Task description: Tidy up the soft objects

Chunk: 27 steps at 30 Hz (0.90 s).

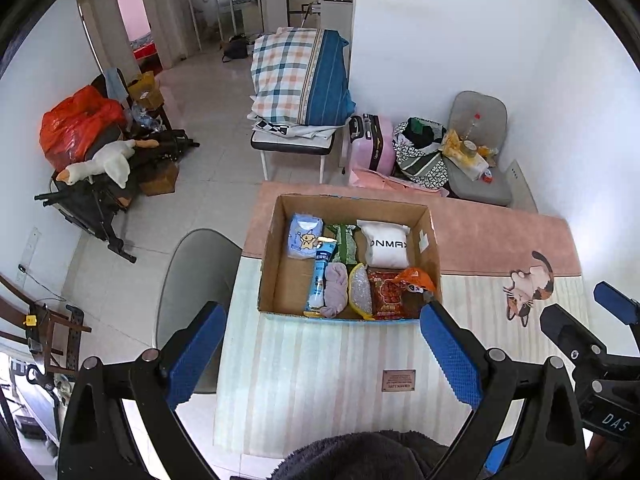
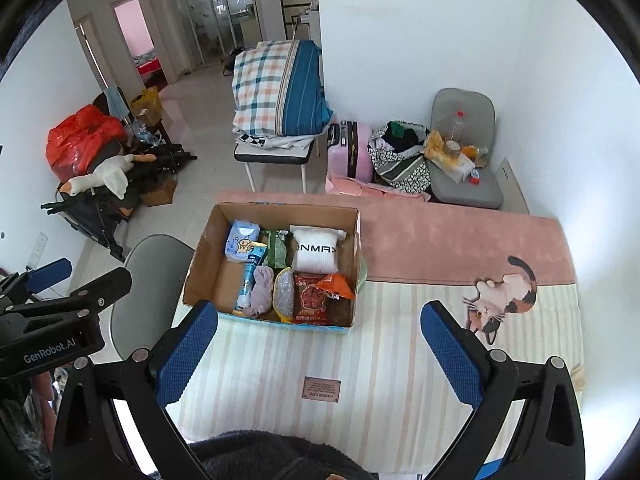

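Your left hand-held gripper [image 1: 320, 344] hangs wide above the striped mat [image 1: 328, 380] on the table, gripping nothing. Your right hand-held gripper [image 2: 320, 344] is just as wide and bare. The cardboard box [image 2: 208, 264] sits ahead on the mat, nearer the left side. Inside it lie a white pillow [image 2: 316, 254], a tissue pack [image 2: 240, 246], a lilac cloth [image 2: 260, 290], a red snack bag [image 2: 310, 298] and an orange packet [image 2: 336, 286] (all packed toward the box's right half).
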Available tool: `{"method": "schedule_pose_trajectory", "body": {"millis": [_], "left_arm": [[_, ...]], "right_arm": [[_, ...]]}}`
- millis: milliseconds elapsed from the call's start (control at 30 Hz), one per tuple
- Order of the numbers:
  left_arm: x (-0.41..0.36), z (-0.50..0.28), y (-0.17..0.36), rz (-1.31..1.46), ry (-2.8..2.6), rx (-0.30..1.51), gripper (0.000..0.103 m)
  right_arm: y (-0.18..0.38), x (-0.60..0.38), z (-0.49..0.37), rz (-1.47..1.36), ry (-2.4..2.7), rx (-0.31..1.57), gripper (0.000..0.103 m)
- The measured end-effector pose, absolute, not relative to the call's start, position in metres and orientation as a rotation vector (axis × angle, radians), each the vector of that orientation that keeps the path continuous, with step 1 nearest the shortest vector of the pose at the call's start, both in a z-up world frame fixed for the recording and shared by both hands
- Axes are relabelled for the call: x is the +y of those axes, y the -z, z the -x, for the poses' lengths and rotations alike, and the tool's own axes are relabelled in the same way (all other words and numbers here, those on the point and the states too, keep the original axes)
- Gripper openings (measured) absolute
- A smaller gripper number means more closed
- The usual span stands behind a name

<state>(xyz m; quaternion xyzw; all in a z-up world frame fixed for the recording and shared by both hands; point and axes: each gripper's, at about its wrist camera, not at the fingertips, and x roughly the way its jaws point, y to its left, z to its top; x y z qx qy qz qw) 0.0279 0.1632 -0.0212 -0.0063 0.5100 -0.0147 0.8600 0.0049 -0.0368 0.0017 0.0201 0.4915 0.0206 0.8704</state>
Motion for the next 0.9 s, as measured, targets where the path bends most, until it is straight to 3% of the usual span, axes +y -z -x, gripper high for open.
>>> {"method": "schedule_pose_trajectory", "body": {"millis": [900], "left_arm": [[0.16,-0.026,0.035,-0.003,0.012,1.086,0.1]], "right_arm": [[0.013,-0.046,-0.011,-0.006,0.032,1.052,0.103]]}}
